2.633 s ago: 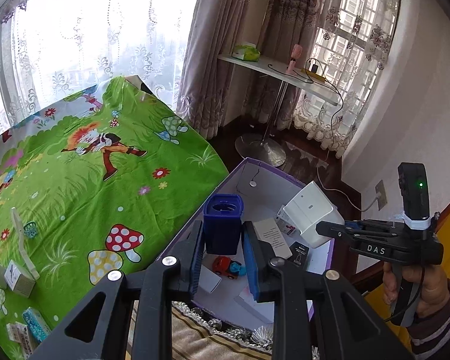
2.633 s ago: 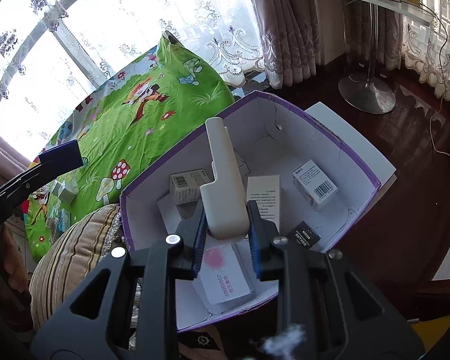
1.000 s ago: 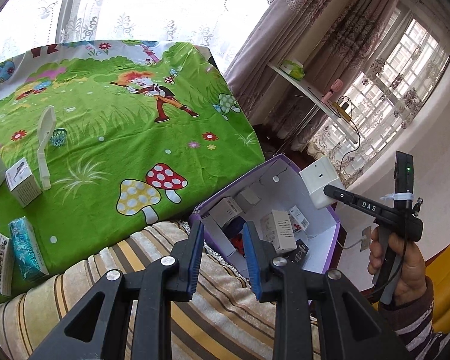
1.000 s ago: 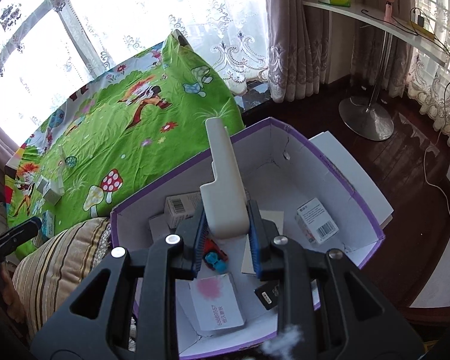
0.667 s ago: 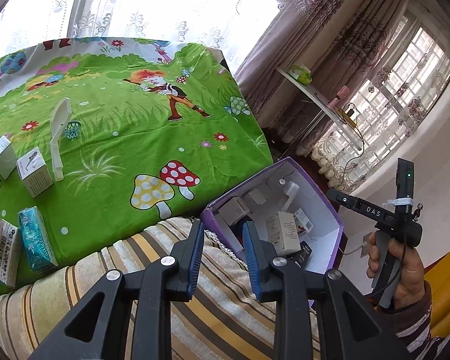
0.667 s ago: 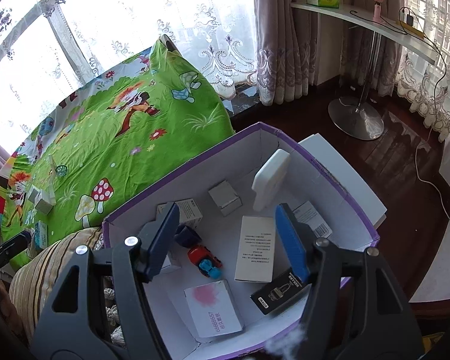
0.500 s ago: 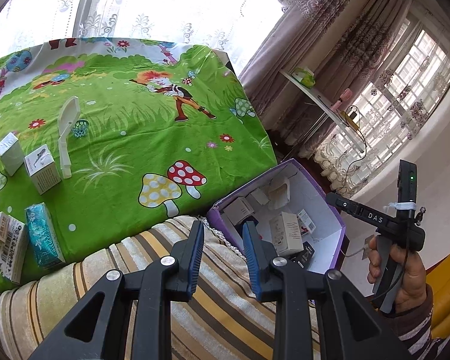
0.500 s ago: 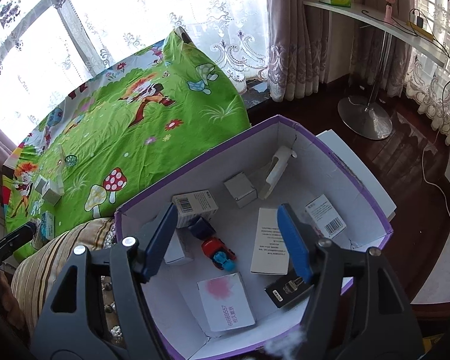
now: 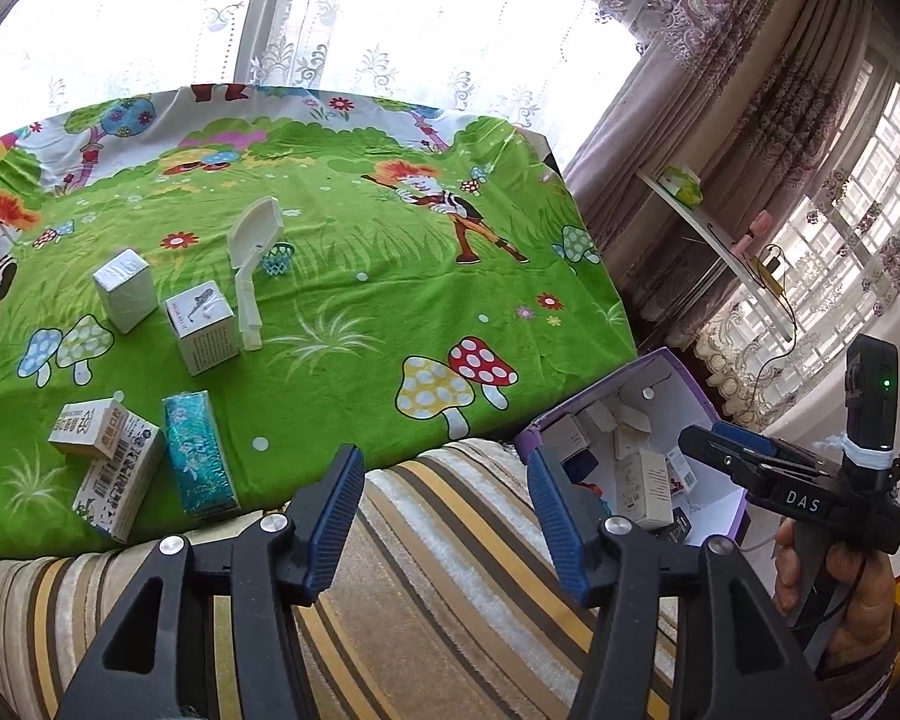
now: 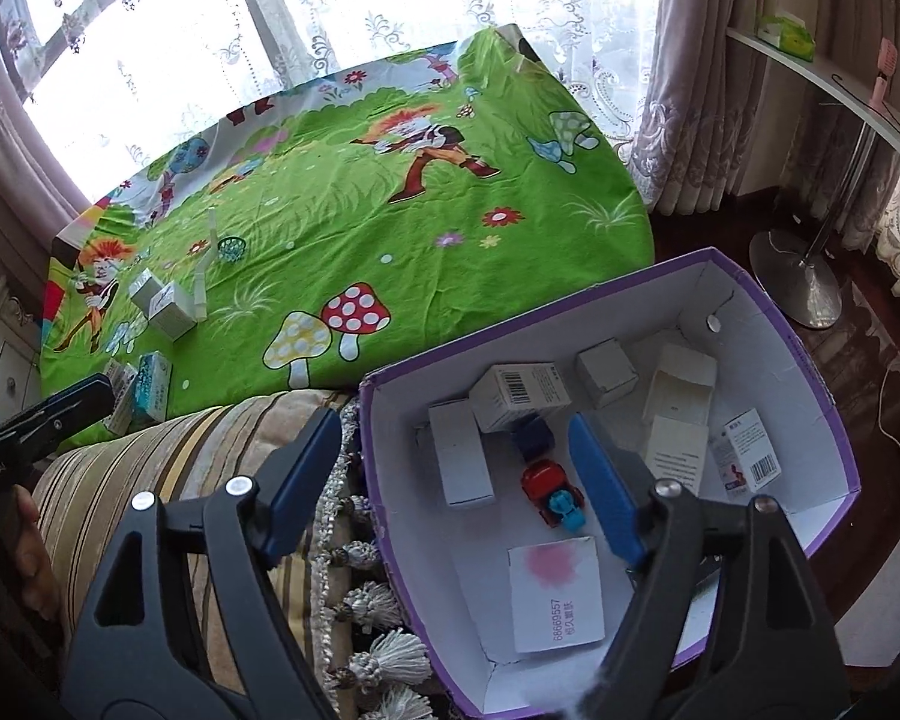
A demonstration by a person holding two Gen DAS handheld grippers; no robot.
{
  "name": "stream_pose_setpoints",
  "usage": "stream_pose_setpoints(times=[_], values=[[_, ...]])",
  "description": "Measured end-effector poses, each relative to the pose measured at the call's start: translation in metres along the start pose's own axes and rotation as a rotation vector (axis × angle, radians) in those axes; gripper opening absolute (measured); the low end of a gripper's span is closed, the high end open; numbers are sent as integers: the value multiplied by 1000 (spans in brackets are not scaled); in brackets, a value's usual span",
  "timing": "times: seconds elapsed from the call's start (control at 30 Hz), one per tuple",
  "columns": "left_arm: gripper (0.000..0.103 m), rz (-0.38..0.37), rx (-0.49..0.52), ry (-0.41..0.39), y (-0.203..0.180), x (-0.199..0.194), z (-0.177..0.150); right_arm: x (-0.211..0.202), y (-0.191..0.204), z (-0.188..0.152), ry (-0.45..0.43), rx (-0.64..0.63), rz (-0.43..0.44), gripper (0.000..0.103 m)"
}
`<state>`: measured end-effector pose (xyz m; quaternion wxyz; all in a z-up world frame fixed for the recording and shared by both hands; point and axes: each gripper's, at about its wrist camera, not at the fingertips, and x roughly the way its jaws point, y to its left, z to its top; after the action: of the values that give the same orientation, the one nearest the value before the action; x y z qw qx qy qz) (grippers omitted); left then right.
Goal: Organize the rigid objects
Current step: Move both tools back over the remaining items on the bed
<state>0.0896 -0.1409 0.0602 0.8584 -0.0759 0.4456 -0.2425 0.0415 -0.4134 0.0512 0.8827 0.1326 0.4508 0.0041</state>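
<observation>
A purple cardboard box (image 10: 810, 372) with a white inside stands on the floor beside the table; it also shows in the left wrist view (image 9: 699, 396). It holds several small cartons, a blue cup (image 10: 534, 437), a red toy car (image 10: 549, 489) and the white plastic piece (image 10: 681, 387). On the green cartoon cloth (image 9: 354, 276) lie a white paddle-shaped piece (image 9: 247, 267), two white cartons (image 9: 201, 327), a teal box (image 9: 198, 459) and more cartons (image 9: 108, 465). My left gripper (image 9: 444, 519) is open and empty over a striped cushion. My right gripper (image 10: 456, 486) is open and empty over the box's left wall.
A striped cushion (image 9: 450, 570) with tassels (image 10: 390, 654) lies between the table and the box. A white shelf on a chrome stand (image 10: 810, 276) and curtains stand at the right. A cable runs over the dark wood floor (image 10: 888, 372).
My left gripper let go of the blue cup in the box, pulled back left toward the table and opened wide. My right gripper opened and dropped the white piece into the box.
</observation>
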Motion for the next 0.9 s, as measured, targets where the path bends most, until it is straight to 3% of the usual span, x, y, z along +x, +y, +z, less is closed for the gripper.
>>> stream_pose_setpoints(times=[0.33, 0.57, 0.77, 0.9], values=[[59, 25, -63, -15, 32, -10, 4, 10, 49, 6, 24, -85, 44, 82], [71, 88, -193, -42, 97, -32, 10, 19, 84, 11, 40, -155, 76, 84], [73, 81, -297, -3, 146, -36, 12, 27, 120, 13, 65, -235, 110, 84], [79, 71, -310, 49, 169, -27, 21, 32, 145, 13, 91, -295, 139, 84]])
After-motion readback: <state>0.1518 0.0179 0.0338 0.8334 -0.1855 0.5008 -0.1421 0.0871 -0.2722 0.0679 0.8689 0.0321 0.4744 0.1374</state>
